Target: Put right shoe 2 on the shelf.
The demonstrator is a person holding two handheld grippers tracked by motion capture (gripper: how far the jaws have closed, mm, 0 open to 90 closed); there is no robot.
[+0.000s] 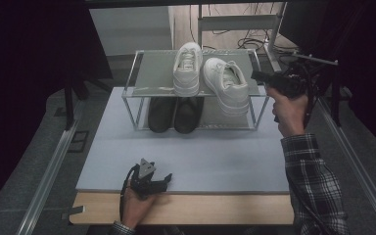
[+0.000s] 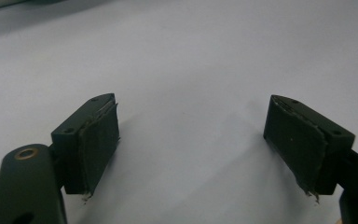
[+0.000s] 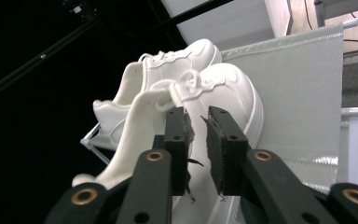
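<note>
Just beside the right gripper (image 1: 257, 76), the white sneaker (image 1: 225, 85) overhangs the rack (image 1: 152, 73).

Left gripper (image 1: 162, 182): jaws spread wide apart, nothing between the pads (image 2: 98, 140) — it lies low and level, jaws pointing to the right in the high view.
Left hand (image 1: 138, 203): cupped under the gripper's body from below, wrist straight.
Right gripper (image 3: 198, 154): jaws nearly together, a narrow gap between the pads, nothing gripped.
Right hand (image 1: 288, 110): raised, fist wrapped around the handle — jaws aimed leftward.
Right forearm (image 1: 313, 181): in a plaid sleeve, angled upward.
</note>
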